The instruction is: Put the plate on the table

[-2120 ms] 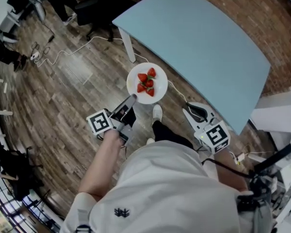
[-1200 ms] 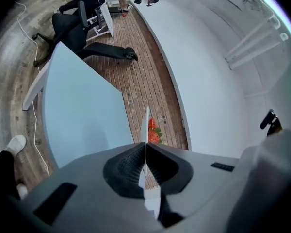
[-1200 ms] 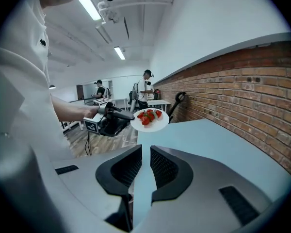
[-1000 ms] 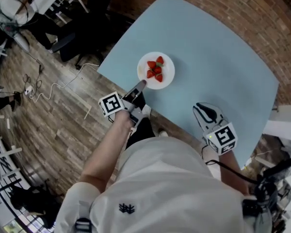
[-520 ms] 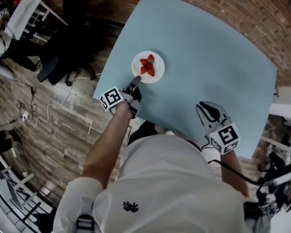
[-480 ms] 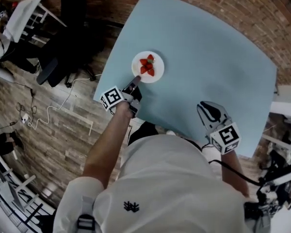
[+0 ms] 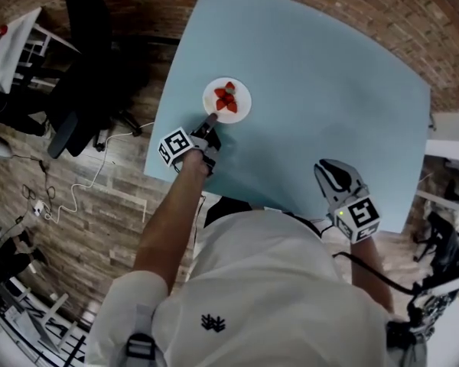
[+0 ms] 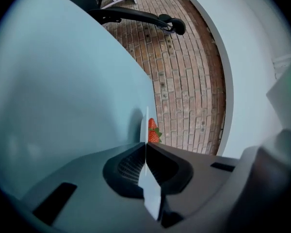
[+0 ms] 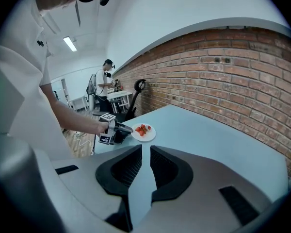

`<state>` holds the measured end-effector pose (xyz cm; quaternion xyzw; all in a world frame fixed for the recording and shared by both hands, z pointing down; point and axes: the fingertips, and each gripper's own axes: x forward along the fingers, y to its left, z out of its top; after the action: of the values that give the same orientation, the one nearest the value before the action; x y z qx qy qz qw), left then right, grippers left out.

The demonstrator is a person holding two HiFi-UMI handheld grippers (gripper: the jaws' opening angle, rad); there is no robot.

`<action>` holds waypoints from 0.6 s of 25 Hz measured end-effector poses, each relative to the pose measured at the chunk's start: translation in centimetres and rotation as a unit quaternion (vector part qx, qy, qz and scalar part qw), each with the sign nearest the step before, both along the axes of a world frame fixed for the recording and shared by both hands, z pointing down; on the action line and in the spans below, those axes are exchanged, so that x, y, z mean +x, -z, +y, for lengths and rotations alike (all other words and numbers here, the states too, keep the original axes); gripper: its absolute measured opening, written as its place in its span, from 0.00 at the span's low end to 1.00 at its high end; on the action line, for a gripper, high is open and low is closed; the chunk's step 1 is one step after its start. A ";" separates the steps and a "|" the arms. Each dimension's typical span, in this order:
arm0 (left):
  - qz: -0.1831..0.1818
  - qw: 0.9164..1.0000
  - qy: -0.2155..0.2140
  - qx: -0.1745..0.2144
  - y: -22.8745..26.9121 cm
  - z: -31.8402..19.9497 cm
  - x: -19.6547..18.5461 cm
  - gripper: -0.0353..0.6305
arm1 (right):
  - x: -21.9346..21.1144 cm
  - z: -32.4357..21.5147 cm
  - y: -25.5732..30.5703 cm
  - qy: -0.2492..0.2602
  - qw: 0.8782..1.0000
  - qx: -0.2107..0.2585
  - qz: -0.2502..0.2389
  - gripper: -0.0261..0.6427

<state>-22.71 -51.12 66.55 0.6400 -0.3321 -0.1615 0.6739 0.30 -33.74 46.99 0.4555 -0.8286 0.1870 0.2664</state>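
Head view, plate (image 7: 242, 107) clamped in left tongs (image 7: 210, 119)

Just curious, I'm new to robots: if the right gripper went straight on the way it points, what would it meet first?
Most likely the bare pale blue tabletop just ahead: the right gripper tilts down toward it, with nothing between.

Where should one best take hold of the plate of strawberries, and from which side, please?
Pinch the thin rim of the plate nearest the person, coming in level from that side, as the left gripper does: it is shallow, and strawberries fill its middle.
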 end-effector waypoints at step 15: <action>-0.134 0.990 -0.040 -0.013 -1.1 -0.7 0.6 0.10 | 0.1 1.0 -0.1 -0.008 1.000 0.002 -0.014 0.12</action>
<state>-22.11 -51.82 67.61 0.6595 -0.3959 -0.0427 0.6375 0.43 -32.71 47.13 0.4599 -0.8291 0.1939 0.2520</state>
